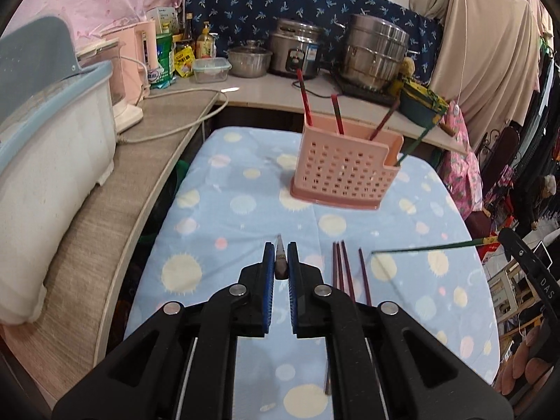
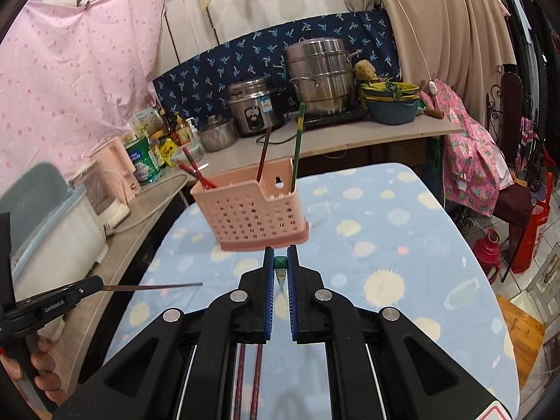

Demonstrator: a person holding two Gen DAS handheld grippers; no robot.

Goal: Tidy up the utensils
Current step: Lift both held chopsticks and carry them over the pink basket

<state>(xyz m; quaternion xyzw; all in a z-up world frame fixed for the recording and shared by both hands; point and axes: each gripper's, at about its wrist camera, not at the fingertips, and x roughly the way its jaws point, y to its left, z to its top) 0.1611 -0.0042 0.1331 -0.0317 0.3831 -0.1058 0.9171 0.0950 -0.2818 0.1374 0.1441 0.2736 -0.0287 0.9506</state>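
A pink perforated utensil basket stands on the blue dotted tablecloth; it also shows in the right wrist view. Red chopsticks and a green one stand in it. My left gripper is shut on a dark chopstick, seen end-on. My right gripper is shut on a green chopstick, which shows in the left wrist view. Several dark red chopsticks lie on the cloth beside the left gripper.
A counter behind the table holds a rice cooker, steel pots, a bowl and bottles. A white bin and pink kettle stand on the left. Clothes hang at the right.
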